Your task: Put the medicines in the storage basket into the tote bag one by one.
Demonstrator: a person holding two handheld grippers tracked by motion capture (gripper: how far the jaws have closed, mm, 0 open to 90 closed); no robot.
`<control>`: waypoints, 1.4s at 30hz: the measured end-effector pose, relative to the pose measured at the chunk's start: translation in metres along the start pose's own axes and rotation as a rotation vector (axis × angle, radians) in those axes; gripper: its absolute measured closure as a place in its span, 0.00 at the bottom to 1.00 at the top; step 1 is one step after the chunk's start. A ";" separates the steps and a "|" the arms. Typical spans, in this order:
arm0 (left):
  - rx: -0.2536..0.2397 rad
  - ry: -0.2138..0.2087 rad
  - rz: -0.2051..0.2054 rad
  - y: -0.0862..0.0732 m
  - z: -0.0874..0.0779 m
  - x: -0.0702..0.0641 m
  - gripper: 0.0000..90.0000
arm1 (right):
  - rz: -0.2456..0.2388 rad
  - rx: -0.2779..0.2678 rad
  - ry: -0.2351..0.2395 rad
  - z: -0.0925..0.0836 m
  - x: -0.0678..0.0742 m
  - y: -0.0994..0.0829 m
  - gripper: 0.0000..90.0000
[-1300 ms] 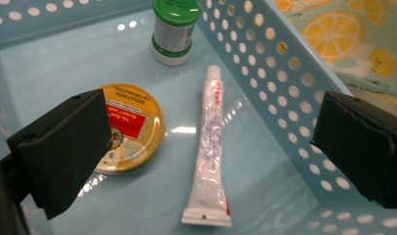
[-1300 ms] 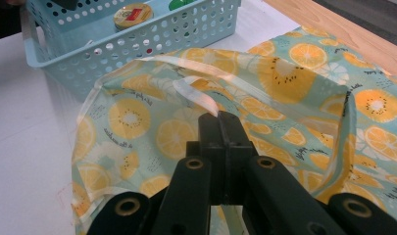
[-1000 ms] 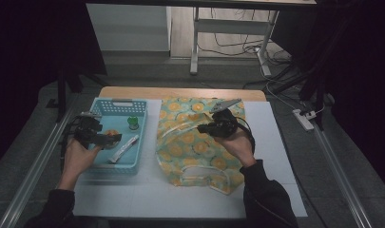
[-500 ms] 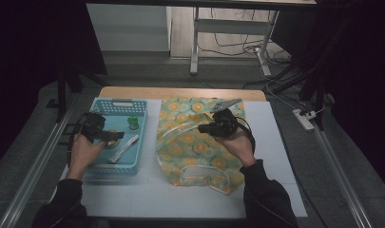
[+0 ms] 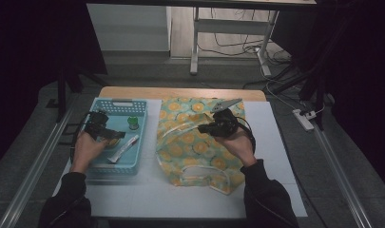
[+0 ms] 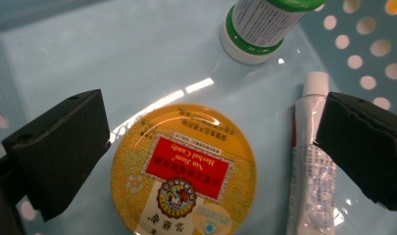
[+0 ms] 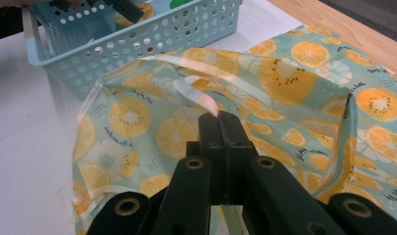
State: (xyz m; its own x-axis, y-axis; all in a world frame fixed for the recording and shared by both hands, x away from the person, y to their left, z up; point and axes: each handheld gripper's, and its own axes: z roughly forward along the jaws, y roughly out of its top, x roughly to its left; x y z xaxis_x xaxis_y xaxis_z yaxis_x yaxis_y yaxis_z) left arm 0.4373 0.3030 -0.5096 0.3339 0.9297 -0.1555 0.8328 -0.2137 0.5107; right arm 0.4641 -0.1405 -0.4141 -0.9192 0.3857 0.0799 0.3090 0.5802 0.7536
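A round yellow tin [image 6: 184,171] with a red label lies flat on the floor of the light blue basket [image 5: 115,164]. My left gripper [image 6: 213,147] hangs just above it, open, with one jaw on each side of the tin and neither touching it. In the high view my left gripper [image 5: 109,135] sits inside the basket over the tin [image 5: 115,141]. My right gripper [image 7: 220,122] is shut on the white strap [image 7: 196,90] of the orange-slice print bag [image 7: 284,83]. It holds the strap a little above the bag [image 5: 195,147], which lies flat on the table.
A green-capped bottle [image 6: 264,24] stands in the basket beyond the tin, and a white tube [image 6: 311,166] lies beside it under the right jaw. The basket's perforated wall [image 7: 137,44] stands close to the bag's left edge. White table surface [image 5: 275,142] lies right of the bag.
My left gripper has come down and forward into the basket, over the tin. My right gripper and the bag have not moved.
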 end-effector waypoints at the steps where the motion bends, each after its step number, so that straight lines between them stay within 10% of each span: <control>1: 0.003 0.006 0.005 0.001 0.001 0.000 0.00 | -0.001 -0.001 0.000 0.000 0.000 0.000 1.00; 20: 0.169 0.093 0.006 0.001 0.015 -0.004 0.18 | -0.013 -0.006 0.003 -0.002 0.002 0.001 1.00; 42: 0.138 0.079 -0.012 0.001 0.006 -0.005 0.23 | -0.007 -0.024 -0.011 -0.003 -0.001 0.000 1.00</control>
State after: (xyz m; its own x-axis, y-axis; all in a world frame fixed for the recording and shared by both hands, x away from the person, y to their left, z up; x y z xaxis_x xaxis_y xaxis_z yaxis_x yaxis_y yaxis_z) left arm 0.4392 0.2961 -0.5128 0.2921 0.9520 -0.0912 0.8911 -0.2363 0.3875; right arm 0.4642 -0.1428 -0.4126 -0.9187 0.3891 0.0674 0.2962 0.5660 0.7693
